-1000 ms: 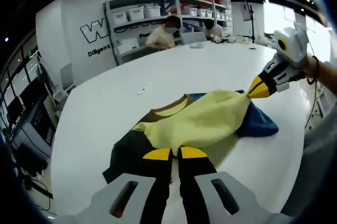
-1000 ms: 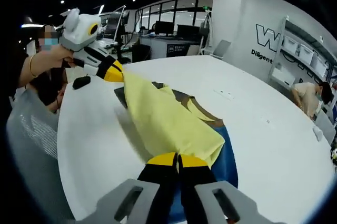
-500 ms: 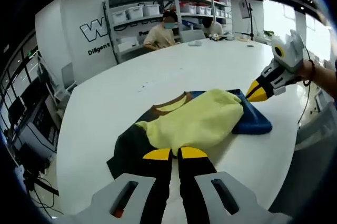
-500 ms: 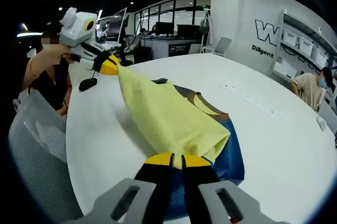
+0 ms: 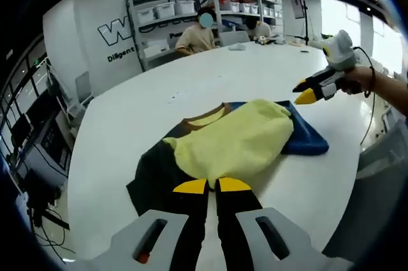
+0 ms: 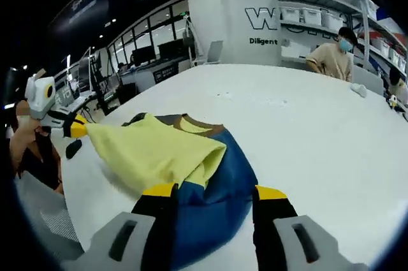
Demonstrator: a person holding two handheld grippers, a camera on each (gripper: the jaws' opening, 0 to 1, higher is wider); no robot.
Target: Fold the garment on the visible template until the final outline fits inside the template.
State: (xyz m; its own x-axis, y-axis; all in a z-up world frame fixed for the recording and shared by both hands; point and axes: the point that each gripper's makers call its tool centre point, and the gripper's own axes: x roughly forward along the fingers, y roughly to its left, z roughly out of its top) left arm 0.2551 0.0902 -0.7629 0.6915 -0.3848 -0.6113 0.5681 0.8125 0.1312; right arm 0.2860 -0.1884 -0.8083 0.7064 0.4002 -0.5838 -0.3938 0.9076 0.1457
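A garment with a yellow panel [image 5: 233, 143], a blue part [image 5: 309, 140], a dark part [image 5: 153, 178] and a brown collar lies on the white table [image 5: 191, 92]. The yellow panel is folded over the middle. My left gripper [image 5: 212, 185] is shut on the yellow edge nearest me. In the left gripper view my right gripper [image 5: 302, 92] hovers beyond the blue part, apart from the cloth. In the right gripper view my right gripper [image 6: 215, 191] stands open above the blue part [image 6: 223, 220], and the left gripper [image 6: 78, 129] pinches the yellow panel's [image 6: 153, 150] far corner.
Shelves with white bins [image 5: 172, 13] line the back wall, and a person [image 5: 197, 35] sits at the table's far edge. A small black object [image 6: 73, 148] lies near the table rim by the left gripper. The table edge runs close behind both grippers.
My right gripper has let go of the yellow corner, opened and drawn back. The yellow panel has dropped flat over the blue part. The left gripper keeps its hold.
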